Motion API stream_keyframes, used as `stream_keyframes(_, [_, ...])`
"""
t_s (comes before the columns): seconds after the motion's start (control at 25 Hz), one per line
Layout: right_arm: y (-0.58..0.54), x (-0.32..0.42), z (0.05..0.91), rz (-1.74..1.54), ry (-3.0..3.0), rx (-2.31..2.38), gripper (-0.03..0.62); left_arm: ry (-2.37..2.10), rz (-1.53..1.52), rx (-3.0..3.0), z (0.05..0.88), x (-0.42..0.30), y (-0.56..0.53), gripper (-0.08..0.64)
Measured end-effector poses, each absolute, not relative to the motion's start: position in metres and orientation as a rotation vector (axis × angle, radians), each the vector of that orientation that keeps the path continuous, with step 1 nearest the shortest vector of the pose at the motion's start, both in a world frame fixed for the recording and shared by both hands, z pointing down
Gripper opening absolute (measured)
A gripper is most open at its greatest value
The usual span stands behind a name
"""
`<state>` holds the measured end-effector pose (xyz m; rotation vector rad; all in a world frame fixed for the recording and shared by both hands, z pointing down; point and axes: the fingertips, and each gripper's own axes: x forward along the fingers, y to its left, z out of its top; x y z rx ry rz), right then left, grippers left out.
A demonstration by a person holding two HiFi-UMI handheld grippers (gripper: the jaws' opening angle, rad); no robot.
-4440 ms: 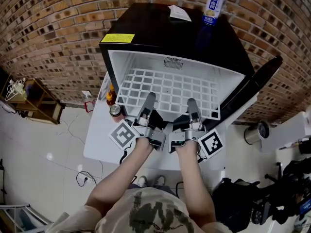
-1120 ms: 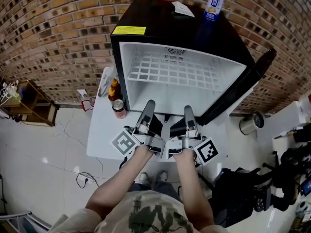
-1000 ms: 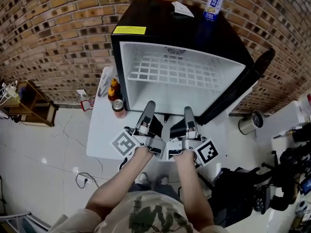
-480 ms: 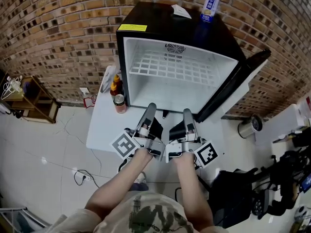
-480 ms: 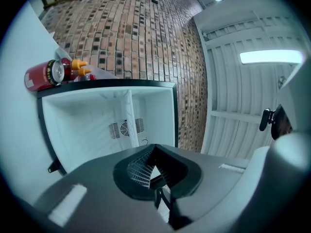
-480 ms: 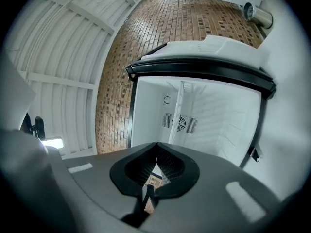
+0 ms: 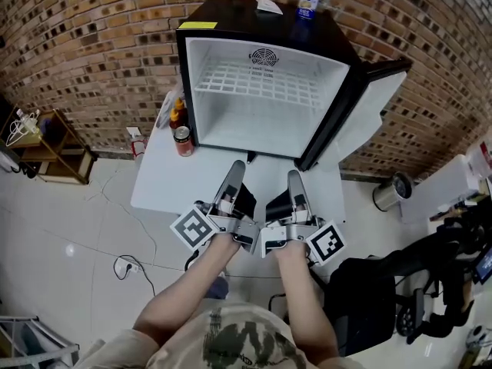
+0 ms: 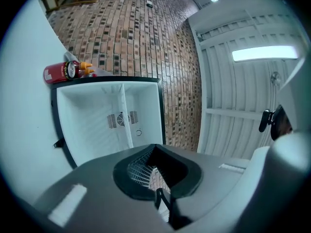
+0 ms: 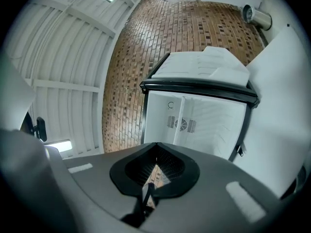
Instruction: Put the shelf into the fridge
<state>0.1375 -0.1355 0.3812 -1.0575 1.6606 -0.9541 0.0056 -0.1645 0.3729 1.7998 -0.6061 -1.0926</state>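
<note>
A brick wall rises behind a white table on pale floor tiles. To the left, a red drink can stands just beside the black mini fridge. The fridge is open, its door swung to the right. The white wire shelf sits level inside, high in the cavity. My forearms reach forward side by side. The left gripper and right gripper lie parallel over the table's near part, apart from the fridge. Each has its fingers pressed together, holding nothing.
</note>
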Motion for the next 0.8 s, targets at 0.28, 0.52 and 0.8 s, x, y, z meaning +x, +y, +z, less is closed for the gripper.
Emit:
stream_keyframes(0.28, [-0.085, 0.138, 0.384, -0.963, 1.673, -1.020, 0.000, -0.621, -1.100, 1.814, 0.374, 0.007, -0.111, 0.000])
stream_keyframes(0.52, [-0.044, 0.135, 0.385, -0.975, 1.686, -0.990, 0.000, -0.642, -1.110, 1.822, 0.374, 0.005, -0.068, 0.000])
stream_keyframes(0.8, [-0.011, 0.121, 0.388, -1.006, 1.712, -0.958, 0.000, -0.687, -1.121, 1.823, 0.374, -0.008, -0.029, 0.000])
